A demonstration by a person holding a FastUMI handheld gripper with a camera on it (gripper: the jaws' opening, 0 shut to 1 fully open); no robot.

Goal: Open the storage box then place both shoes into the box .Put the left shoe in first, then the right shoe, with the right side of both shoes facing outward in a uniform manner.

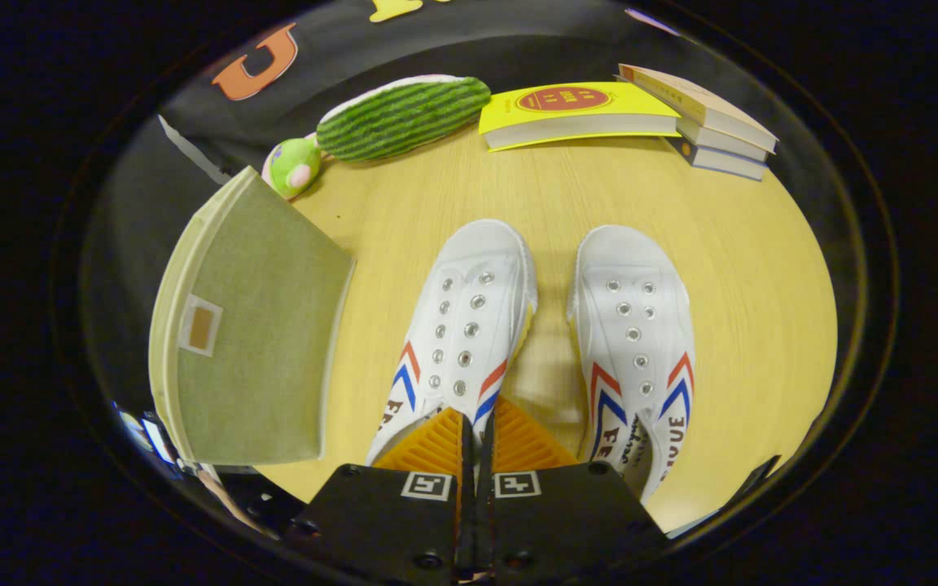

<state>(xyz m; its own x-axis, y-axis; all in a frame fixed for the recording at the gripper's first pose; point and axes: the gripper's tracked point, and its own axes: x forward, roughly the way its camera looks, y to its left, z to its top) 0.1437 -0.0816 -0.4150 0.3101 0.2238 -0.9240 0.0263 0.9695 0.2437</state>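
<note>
Two white canvas shoes with red and blue stripes lie side by side on the wooden table (746,268), toes pointing away from me. The left shoe (469,309) sits just ahead of my fingers, its heel hidden under them. The right shoe (640,342) lies to the right of them. A green fabric storage box (257,342) with a small tag on its lid stands left of the shoes, lid down. My gripper (477,415) hovers over the left shoe's heel, fingers together, and I see nothing pinched between them.
At the table's far side lie a striped green plush cucumber (404,114) beside a small green plush toy (294,167), a yellow book (575,110) and a stack of books (705,114) on the right. Bare tabletop lies between shoes and books.
</note>
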